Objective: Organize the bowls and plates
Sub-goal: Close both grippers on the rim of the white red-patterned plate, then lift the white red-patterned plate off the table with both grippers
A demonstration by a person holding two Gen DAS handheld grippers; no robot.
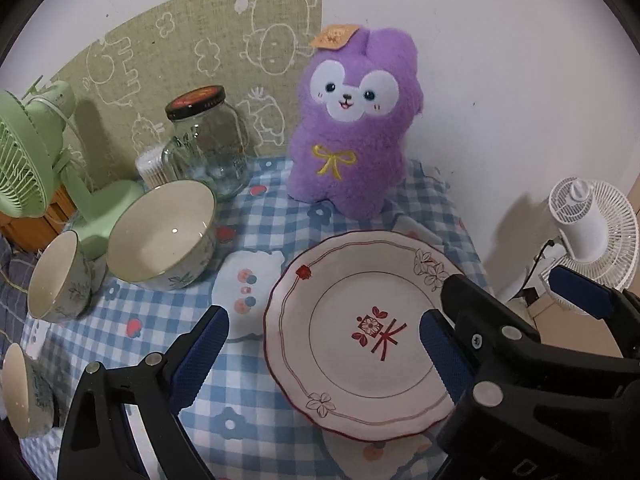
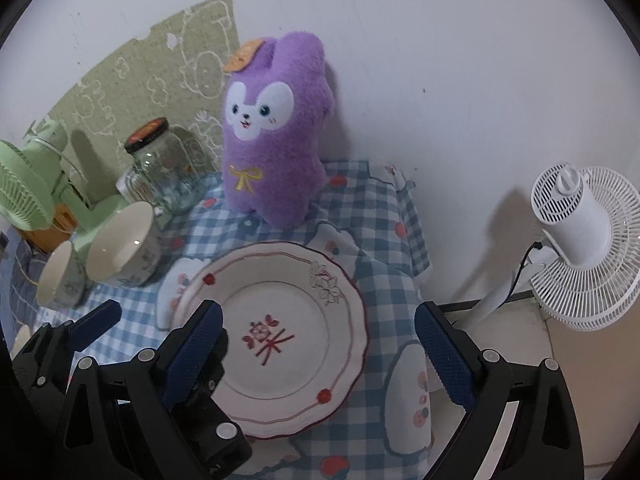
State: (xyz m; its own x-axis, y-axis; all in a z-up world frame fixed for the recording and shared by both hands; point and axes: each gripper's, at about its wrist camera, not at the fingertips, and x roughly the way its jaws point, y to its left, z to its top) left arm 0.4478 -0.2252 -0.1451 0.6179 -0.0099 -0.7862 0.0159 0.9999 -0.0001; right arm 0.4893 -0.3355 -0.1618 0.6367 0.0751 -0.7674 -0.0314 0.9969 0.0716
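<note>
A white scalloped plate with red line drawings lies flat on the blue checked cloth, near the table's right edge. My left gripper is open, with its jaws spread wide low over the plate and nothing between them. My right gripper is open too and hovers over the right half of the plate; its left finger crosses over my left gripper's right finger. A large cream bowl sits tilted at the left, with a smaller bowl beside it and another at the left edge.
A purple plush toy stands behind the plate against the wall. A glass jar and a green desk fan crowd the back left. Off the table's right side stands a white fan, where the cloth hangs down.
</note>
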